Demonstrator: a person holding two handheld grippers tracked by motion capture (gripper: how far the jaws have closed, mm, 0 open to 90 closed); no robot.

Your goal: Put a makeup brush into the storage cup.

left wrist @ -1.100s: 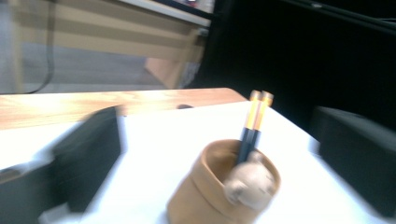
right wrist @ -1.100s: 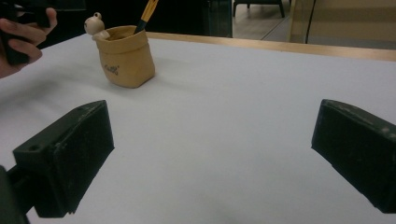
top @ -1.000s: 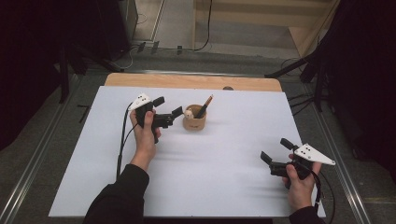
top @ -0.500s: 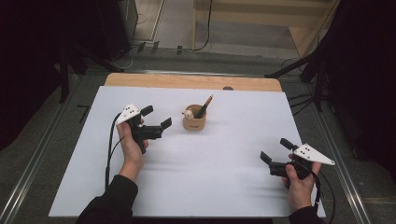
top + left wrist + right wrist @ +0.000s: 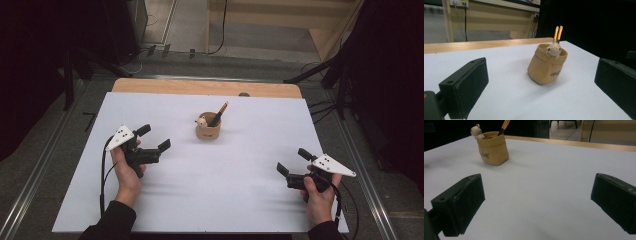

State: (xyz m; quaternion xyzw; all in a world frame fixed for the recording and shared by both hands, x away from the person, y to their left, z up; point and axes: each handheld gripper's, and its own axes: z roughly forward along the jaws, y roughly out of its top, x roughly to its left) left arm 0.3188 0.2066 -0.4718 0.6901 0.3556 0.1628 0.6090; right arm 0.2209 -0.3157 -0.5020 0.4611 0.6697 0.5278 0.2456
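A tan pouch-shaped holder (image 5: 208, 132) (image 5: 547, 65) (image 5: 492, 148) with a small bear figure on its rim stands at the middle back of the white table (image 5: 240, 180). An orange pencil (image 5: 219, 113) (image 5: 557, 33) (image 5: 504, 126) leans inside it. My left gripper (image 5: 154, 138) (image 5: 541, 87) hovers open left of the holder, nothing between its jaws. My right gripper (image 5: 293, 162) (image 5: 537, 205) is open over the near right of the table, empty too.
A wooden strip (image 5: 206, 88) runs along the table's far edge. Metal rails (image 5: 45, 175) flank both sides. Cables (image 5: 220, 30) lie on the floor beyond. Dark stands rise at the far left and right.
My left gripper has drawn back from the holder, moving left and nearer to the person, jaws still open. The right gripper has stayed put.
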